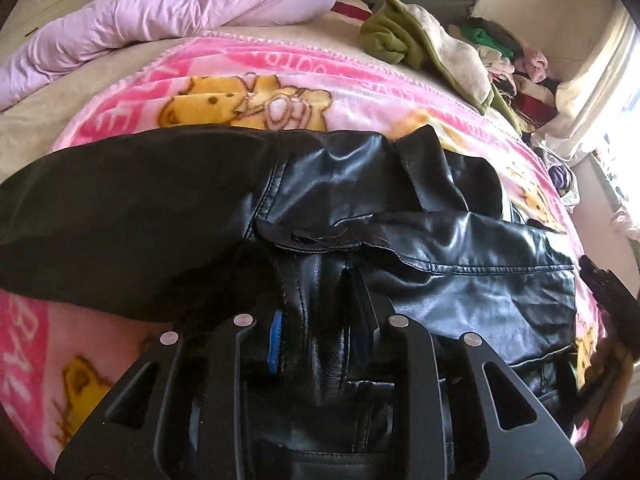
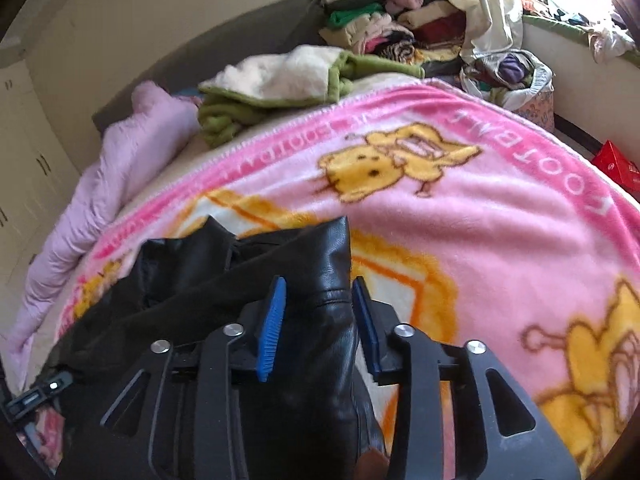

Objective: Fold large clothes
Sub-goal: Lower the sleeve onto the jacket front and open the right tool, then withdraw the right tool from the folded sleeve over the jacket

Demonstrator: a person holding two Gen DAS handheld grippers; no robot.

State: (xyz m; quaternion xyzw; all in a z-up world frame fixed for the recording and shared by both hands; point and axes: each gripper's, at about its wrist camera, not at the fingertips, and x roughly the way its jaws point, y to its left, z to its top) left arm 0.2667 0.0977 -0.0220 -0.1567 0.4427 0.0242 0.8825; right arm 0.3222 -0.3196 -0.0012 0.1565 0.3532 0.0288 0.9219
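Black leather jacket (image 1: pixel 400 216) between both grippers' fingers.

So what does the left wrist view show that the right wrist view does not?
Only the left wrist view shows the black leather jacket spread wide, with its matte lining turned out, and the left gripper closed on a fold of it. Only the right wrist view shows a red box on the floor and the right gripper around a jacket end. Both show the pink cartoon blanket, the green fleece and the lilac quilt.
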